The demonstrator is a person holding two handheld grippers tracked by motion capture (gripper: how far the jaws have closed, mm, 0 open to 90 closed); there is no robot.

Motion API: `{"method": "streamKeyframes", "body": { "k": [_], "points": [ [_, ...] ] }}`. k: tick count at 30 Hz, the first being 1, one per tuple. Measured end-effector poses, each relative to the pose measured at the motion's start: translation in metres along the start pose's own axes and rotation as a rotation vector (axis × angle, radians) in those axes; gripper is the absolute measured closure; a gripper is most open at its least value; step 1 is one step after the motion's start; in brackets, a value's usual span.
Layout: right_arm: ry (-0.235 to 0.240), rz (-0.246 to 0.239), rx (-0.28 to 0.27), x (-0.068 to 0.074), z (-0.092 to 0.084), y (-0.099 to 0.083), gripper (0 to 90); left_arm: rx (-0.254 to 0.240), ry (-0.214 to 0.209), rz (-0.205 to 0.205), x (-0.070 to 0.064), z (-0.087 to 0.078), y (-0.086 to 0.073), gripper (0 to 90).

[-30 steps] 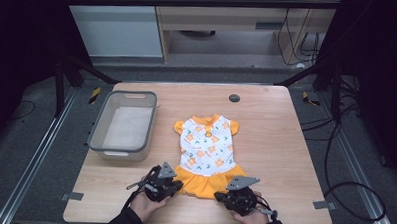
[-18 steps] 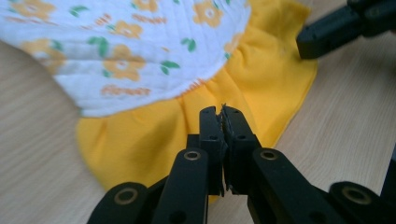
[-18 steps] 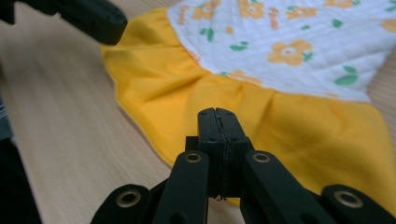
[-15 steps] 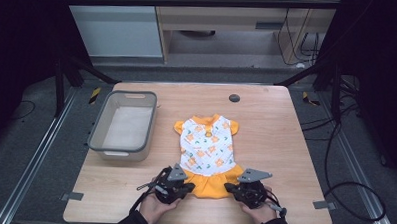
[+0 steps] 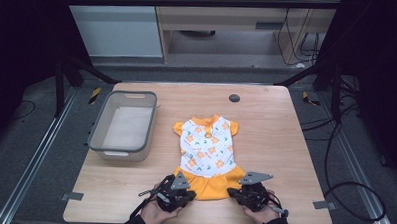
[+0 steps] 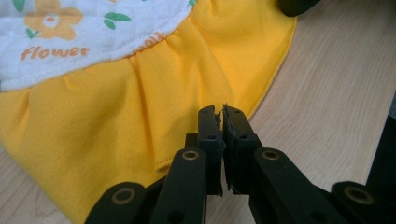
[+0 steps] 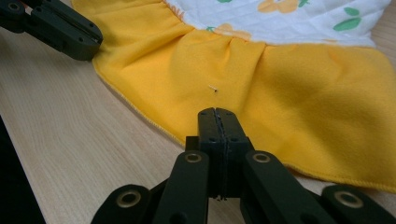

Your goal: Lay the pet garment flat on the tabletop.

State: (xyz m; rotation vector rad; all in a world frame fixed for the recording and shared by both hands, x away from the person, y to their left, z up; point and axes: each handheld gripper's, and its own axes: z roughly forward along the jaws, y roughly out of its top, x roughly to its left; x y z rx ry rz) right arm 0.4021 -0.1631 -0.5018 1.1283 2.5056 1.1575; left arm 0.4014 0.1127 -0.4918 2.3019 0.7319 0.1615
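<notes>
The left gripper (image 6: 222, 122) has its 2 jaws pressed together at the hem of the dress's orange skirt; in the left gripper view their tips lie over the hem edge, and I cannot tell whether cloth is caught between them. The right gripper (image 7: 218, 122) also has its jaws closed flat against each other, tips just over the skirt's hem; no cloth is seen between them.

The dress (image 5: 208, 152) lies flat on the bench (image 5: 280, 145), its long axis running from the near edge toward the far edge: orange collar and 2 short sleeves point away from the person, the orange skirt points toward the person's hands. The hem sits near the bench's front edge, between the 2 grippers.

Left of the dress, well apart, stands a grey bin (image 5: 99, 136). Bare wood lies open to the right of the dress and beyond the collar, where a small dark disc (image 5: 234, 97) sits near the far edge.
</notes>
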Motion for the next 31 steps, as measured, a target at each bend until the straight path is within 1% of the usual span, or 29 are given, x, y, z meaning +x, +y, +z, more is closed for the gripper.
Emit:
{"method": "streamKeyframes", "body": {
  "k": [1,2,5,7,9,11,12,14,15,16,17,18,20,21,24,27,28,29,31],
  "points": [
    [-0.002,-0.007,0.000,0.000,0.000,0.000,90.0,0.000,0.003,0.002,0.000,-0.001,0.000,84.2],
    [0.000,-0.007,0.004,0.000,-0.001,0.000,90.0,-0.012,0.012,0.001,0.001,-0.006,0.001,82.3],
    [0.007,-0.014,-0.043,-0.001,-0.005,0.003,88.5,-0.074,0.031,-0.021,0.008,-0.020,0.002,79.3],
    [-0.017,-0.018,-0.087,-0.003,-0.010,0.005,86.5,-0.112,0.054,-0.038,0.016,-0.030,0.000,75.5],
    [-0.051,-0.008,-0.123,-0.008,-0.017,0.006,84.7,-0.141,0.082,-0.064,0.025,-0.040,-0.004,72.0],
    [-0.076,0.015,-0.157,-0.016,-0.024,0.006,82.7,-0.169,0.112,-0.090,0.035,-0.049,-0.009,67.7],
    [-0.100,0.024,-0.175,-0.022,-0.029,0.006,81.2,-0.175,0.120,-0.098,0.039,-0.051,-0.011,65.9],
    [-0.131,0.043,-0.193,-0.029,-0.035,0.004,77.9,-0.189,0.144,-0.117,0.047,-0.058,-0.015,63.7],
    [-0.144,0.058,-0.199,-0.034,-0.038,0.003,77.1,-0.195,0.157,-0.127,0.051,-0.060,-0.017,61.8],
    [-0.158,0.065,-0.206,-0.038,-0.041,0.002,76.4,-0.202,0.167,-0.134,0.054,-0.062,-0.019,59.7],
    [-0.166,0.069,-0.210,-0.042,-0.043,0.001,75.3,-0.211,0.186,-0.144,0.057,-0.065,-0.022,57.7],
    [-0.184,0.077,-0.214,-0.047,-0.046,-0.001,74.1,-0.217,0.202,-0.146,0.060,-0.067,-0.024,54.3],
    [-0.201,0.097,-0.227,-0.053,-0.051,-0.003,72.2,-0.228,0.232,-0.147,0.065,-0.073,-0.030,49.4],
    [-0.218,0.098,-0.231,-0.057,-0.053,-0.004,69.9,-0.230,0.241,-0.148,0.067,-0.074,-0.033,47.0],
    [-0.248,0.110,-0.236,-0.063,-0.058,-0.007,65.2,-0.227,0.269,-0.158,0.072,-0.080,-0.043,42.4],
    [-0.294,0.118,-0.235,-0.070,-0.061,-0.011,59.0,-0.229,0.291,-0.178,0.078,-0.087,-0.055,37.3],
    [-0.305,0.132,-0.234,-0.072,-0.062,-0.012,57.1,-0.227,0.300,-0.183,0.079,-0.089,-0.057,36.4],
    [-0.310,0.138,-0.236,-0.074,-0.063,-0.013,55.8,-0.227,0.309,-0.188,0.081,-0.091,-0.060,35.5],
    [-0.336,0.142,-0.237,-0.078,-0.065,-0.015,53.0,-0.228,0.332,-0.196,0.084,-0.096,-0.065,34.1]
  ]
}}
